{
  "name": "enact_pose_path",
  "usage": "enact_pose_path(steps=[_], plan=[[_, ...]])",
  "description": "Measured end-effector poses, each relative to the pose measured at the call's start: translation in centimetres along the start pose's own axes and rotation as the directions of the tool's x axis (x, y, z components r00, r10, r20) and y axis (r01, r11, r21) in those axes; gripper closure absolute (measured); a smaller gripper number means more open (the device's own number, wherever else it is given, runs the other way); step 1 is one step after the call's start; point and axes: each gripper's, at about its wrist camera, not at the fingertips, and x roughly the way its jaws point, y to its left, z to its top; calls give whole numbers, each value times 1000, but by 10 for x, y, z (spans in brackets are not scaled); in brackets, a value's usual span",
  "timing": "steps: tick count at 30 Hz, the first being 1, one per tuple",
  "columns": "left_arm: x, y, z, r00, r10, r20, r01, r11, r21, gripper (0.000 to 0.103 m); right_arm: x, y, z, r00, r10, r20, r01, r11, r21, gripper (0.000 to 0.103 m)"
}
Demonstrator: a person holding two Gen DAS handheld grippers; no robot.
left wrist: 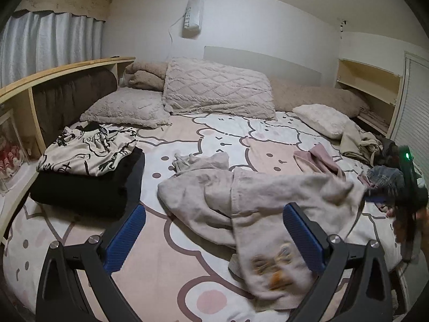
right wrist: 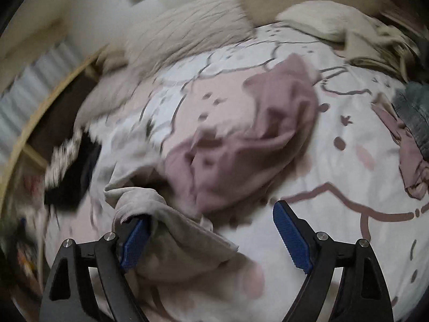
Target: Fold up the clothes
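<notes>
- Bedroom, bed [left wrist: 166, 268] with a cartoon-bear sheet, pillows [left wrist: 214, 88] at the head.
- Left tongs [left wrist: 211, 236] tilted down, spread wide, empty, over the crumpled beige garment [left wrist: 254, 204].
- Right tongs [right wrist: 211, 238] spread too; beige cloth draped over one finger [right wrist: 135, 241], not pinched.
- Folded stack [left wrist: 88, 171] left, pink garment [right wrist: 249, 145] beyond.

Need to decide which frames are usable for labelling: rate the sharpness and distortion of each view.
Left wrist view: mostly sharp, fisheye bends the shelf and bed edges; only the beige garment near the lens and the right gripper smear. Right wrist view: heavy motion blur throughout, the pink garment and pillows soft; just its own open fingers stay crisp.
</notes>
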Motion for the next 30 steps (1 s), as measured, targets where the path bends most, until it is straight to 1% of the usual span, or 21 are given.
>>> enact_pose_path(steps=[1, 3, 4, 5, 6, 8, 9, 10, 12, 13, 14, 15, 17, 20, 22, 23, 24, 26, 28, 29, 30], plan=[[-1, -1, 0, 1000, 8, 0, -8, 1000, 10, 0, -5, 3, 6, 1000, 2, 5, -1, 1000, -29, 15], [-1, -1, 0, 1000, 23, -3, -23, 999, 32, 0, -9, 19, 7, 999, 2, -43, -9, 986, -168, 15], [-1, -1, 0, 1000, 25, -5, -25, 999, 38, 0, -12, 30, 3, 997, -30, -70, 11, 964, -267, 15], [0, -1, 0, 1000, 25, -6, -24, 999, 39, 0, -21, 41, -6, 994, -79, -79, 42, 921, -388, 15], [1, -1, 0, 1000, 22, -6, -22, 999, 37, 0, -26, 47, -13, 991, -97, -89, 47, 891, -452, 15], [5, -1, 0, 1000, 12, -8, -11, 1000, 25, 0, -46, 52, -29, 988, -83, -134, -4, 836, -549, 15], [7, -1, 0, 1000, 4, -11, -3, 1000, 16, 0, -58, 51, -31, 990, -59, -129, -24, 829, -559, 15], [9, -2, 1, 1000, -6, -15, 6, 1000, 8, 0, -69, 47, -29, 994, -26, -104, -35, 838, -544, 15], [12, -5, 1, 999, -26, -20, 26, 1000, -4, 0, -83, 32, -10, 1000, 22, -22, -29, 906, -421, 15], [13, -7, 1, 999, -34, -22, 34, 999, -9, 0, -80, 21, 1, 1000, 23, 12, -18, 943, -332, 15], [14, -9, 2, 999, -41, -22, 40, 999, -12, 0, -69, 6, 14, 999, -8, 38, 16, 978, -208, 15], [14, -10, 2, 999, -45, -21, 45, 999, -13, 0, -57, -4, 22, 999, -24, 42, 29, 991, -128, 15], [12, -12, 3, 999, -48, -17, 48, 999, -12, 0, -14, -22, 37, 1000, -9, 2, 9, 1000, 26, 15], [10, -14, 3, 999, -38, -16, 38, 999, -2, 0, 55, -32, 40, 990, 86, -114, -66, 983, 170, 15], [10, -13, 3, 999, -26, -23, 26, 1000, 6, 0, 89, -36, 37, 982, 91, -167, -49, 970, 238, 15], [10, -13, 3, 999, -22, -27, 22, 1000, 7, 0, 104, -39, 35, 983, 56, -175, -8, 965, 262, 26], [11, -13, 3, 999, -20, -30, 20, 1000, 8, 0, 111, -40, 35, 985, 41, -166, 5, 965, 263, 64], [12, -13, 4, 999, -18, -31, 18, 1000, 9, 0, 118, -45, 39, 988, 2, -152, 38, 966, 258, 88], [13, -16, 3, 999, -14, -31, 15, 1000, 17, 0, 112, -49, 49, 993, -21, -115, 49, 969, 241, 92], [13, -17, 3, 999, -12, -33, 13, 1000, 24, 0, 105, -52, 59, 994, -82, -72, 95, 976, 194, 93], [15, -19, 3, 999, -11, -35, 12, 999, 32, 0, 91, -53, 70, 988, -156, -16, 156, 977, 147, 94]])
